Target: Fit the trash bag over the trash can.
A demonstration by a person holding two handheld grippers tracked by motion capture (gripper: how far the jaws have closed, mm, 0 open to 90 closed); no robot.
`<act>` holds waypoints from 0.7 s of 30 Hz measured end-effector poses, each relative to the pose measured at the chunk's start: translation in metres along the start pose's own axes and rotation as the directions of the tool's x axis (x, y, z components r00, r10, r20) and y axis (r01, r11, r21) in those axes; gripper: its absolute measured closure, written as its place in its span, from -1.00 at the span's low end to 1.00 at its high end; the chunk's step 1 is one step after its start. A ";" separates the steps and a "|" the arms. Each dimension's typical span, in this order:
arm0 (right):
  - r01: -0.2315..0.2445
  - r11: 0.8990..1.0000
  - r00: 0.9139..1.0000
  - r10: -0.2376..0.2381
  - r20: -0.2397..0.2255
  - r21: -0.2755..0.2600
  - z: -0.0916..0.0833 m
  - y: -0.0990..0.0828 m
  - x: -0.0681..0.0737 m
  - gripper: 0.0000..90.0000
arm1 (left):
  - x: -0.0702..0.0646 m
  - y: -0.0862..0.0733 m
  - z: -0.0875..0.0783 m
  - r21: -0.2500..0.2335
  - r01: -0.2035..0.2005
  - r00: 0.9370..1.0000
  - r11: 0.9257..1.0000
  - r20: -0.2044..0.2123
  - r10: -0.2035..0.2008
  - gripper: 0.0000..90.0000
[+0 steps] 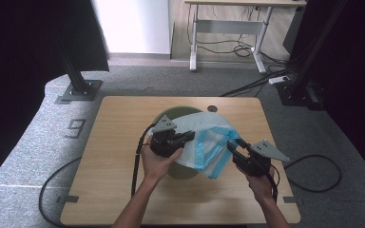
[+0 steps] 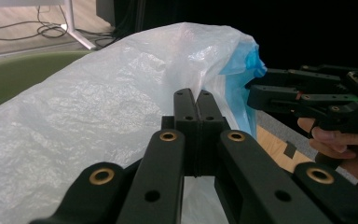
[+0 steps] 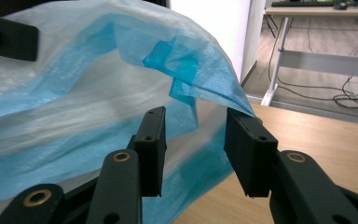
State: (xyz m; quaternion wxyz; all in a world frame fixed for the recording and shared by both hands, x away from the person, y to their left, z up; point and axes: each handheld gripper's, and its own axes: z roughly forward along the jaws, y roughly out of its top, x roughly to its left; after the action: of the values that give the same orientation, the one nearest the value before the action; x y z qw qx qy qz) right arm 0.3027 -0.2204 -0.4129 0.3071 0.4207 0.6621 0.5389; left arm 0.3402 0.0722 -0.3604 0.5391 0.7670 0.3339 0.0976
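High view first: the left claw is pinched on the near-left edge of the thin bag, a whitish plastic liner with a blue band, and the bag is draped over the green bin sitting mid-desk. The right claw sits just off the bag's right side, right at the blue edge. Looks to me like they're trying to get the liner opened and seated over the bin rim.

Left gripper view: the jaws are pressed flat together with film caught between them, and the bag balloons up and away just beyond the tips. The bin's rim shows off to the left of the claw, behind the plastic. The other claw hangs out to the right, close to the blue hem.

Right gripper view: the jaws are spread, nothing gripped, and the blue fold dangles just above and ahead of the gap, with one corner brushing the right jaw.

What I'd worry about: that film is super thin, so if the right claw closes now it could snap shut on air, or grab only one layer and never open the mouth. And if it does catch and the two pull apart hard, the left pinch could slip or the plastic could tear. The bin looks light too, so a tug might drag or tip it.
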 end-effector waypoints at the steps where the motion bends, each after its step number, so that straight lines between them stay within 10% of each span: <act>1: -0.003 1.000 1.000 0.003 0.001 0.003 0.000 0.000 0.000 0.27 | 0.000 0.000 -0.001 -0.004 0.001 1.000 1.000 0.000 -0.001 0.99; 14: -0.069 0.998 0.997 0.069 -0.034 -0.001 0.012 0.006 -0.002 0.22 | 0.001 -0.001 0.001 -0.006 0.008 1.000 1.000 0.024 -0.008 0.99; 21: -0.086 0.996 0.995 0.086 -0.042 0.002 0.028 0.012 0.007 0.97 | 0.004 0.000 0.003 -0.008 0.011 1.000 1.000 0.012 -0.010 0.99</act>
State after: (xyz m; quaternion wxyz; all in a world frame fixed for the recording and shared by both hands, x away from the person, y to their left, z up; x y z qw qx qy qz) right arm 0.3262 -0.2008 -0.4078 0.2695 0.4375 0.6496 0.5603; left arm 0.3452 0.0726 -0.3626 0.5448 0.7635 0.3344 0.0918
